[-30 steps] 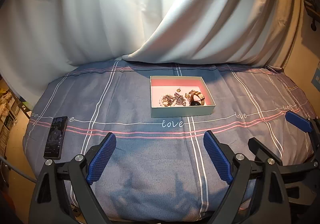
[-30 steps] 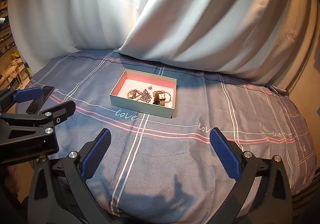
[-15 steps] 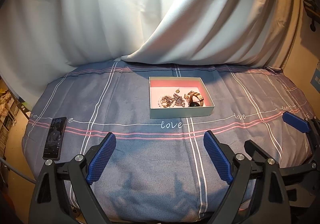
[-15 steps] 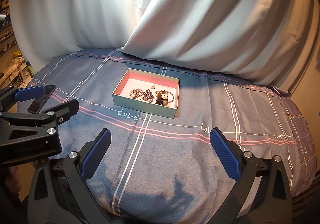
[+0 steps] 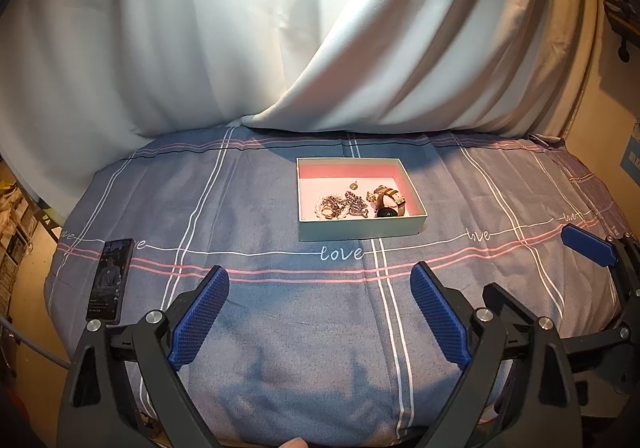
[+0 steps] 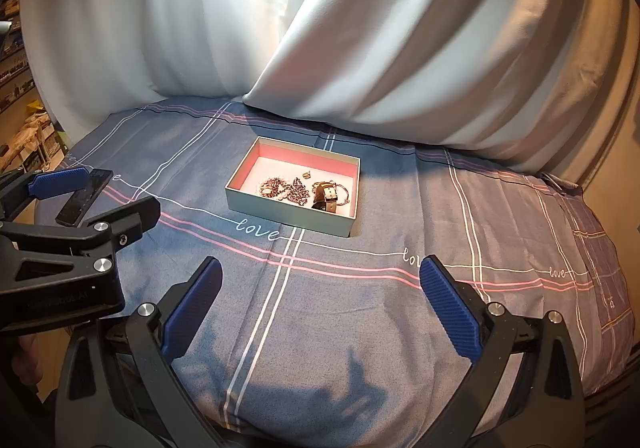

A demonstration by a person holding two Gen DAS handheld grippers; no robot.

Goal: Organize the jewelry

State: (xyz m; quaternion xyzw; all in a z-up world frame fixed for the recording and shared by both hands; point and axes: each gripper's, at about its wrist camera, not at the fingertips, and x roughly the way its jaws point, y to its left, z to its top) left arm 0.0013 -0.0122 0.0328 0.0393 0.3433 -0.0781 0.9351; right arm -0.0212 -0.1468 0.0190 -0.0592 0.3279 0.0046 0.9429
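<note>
While both claws hang back over the near edge of the bed (image 5: 280,328), nothing is between their pads. At far left on the sheet lies a dark phone (image 5: 109,280), near the bed's left edge and well apart from everything else. Next comes the left claw (image 5: 320,318), spread wide and holding nothing. Beyond it, past the printed "love" line, sits the open box (image 5: 360,228), pale green outside and pink within, and all the jewelry that shows lies inside it: a pale bead strand (image 5: 322,206) to the left, a tangle of chain (image 5: 354,206) in the middle, a small pendant (image 5: 353,184) alone toward the back wall, and a watch (image 5: 386,202) at the right, its strap against the box's right wall. To the right, the right claw (image 6: 320,310) is likewise wide open and empty.

This scene would suit jewelry already gathered in the box, or a heap waiting to be sorted out of it; I cannot tell which. Any pick from the box would go best from above, pads closing on one piece only, since bead strand and chain touch and would likely drag each other. The box walls limit a sideways approach. Behind, a grey curtain (image 5: 360,48) drapes onto the bed, clear of the box.
</note>
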